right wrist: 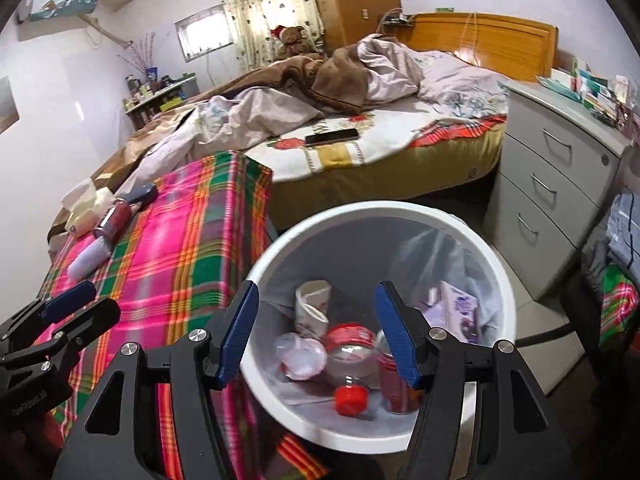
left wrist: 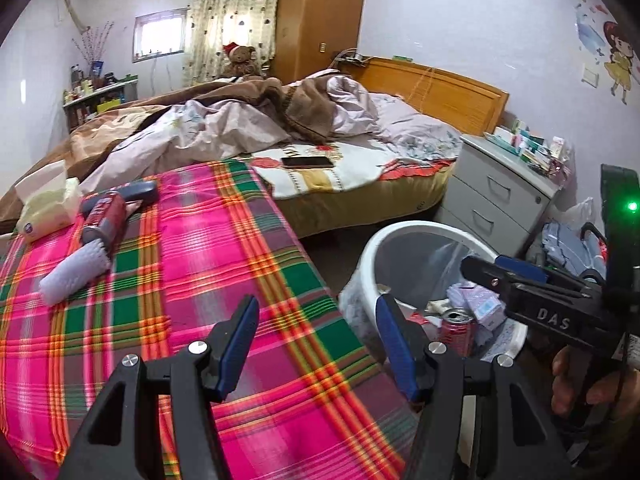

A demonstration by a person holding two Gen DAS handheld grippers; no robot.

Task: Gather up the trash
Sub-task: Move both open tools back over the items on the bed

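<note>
A white trash bin (right wrist: 280, 412) with a clear liner stands on the floor beside the plaid-covered table (left wrist: 192, 264). Inside lie a red can (right wrist: 396, 384), a clear bottle with a red cap (right wrist: 350, 396), a paper cup (right wrist: 312, 304), a plastic lid (right wrist: 300, 356) and a purple carton (right wrist: 460, 312). My right gripper (right wrist: 316, 332) is open and empty, right above the bin. My left gripper (left wrist: 316, 340) is open and empty over the table's right edge. The bin (left wrist: 376, 256) and can (left wrist: 456, 330) also show in the left wrist view, with the right gripper (left wrist: 480, 268) over them.
On the table's far left lie a tissue pack (left wrist: 48, 204), a red-labelled brush (left wrist: 92, 248) and a dark case (left wrist: 140, 190). Behind is an unmade bed (left wrist: 280, 132) with a phone (left wrist: 307, 162). A grey drawer cabinet (right wrist: 560, 176) stands right of the bin.
</note>
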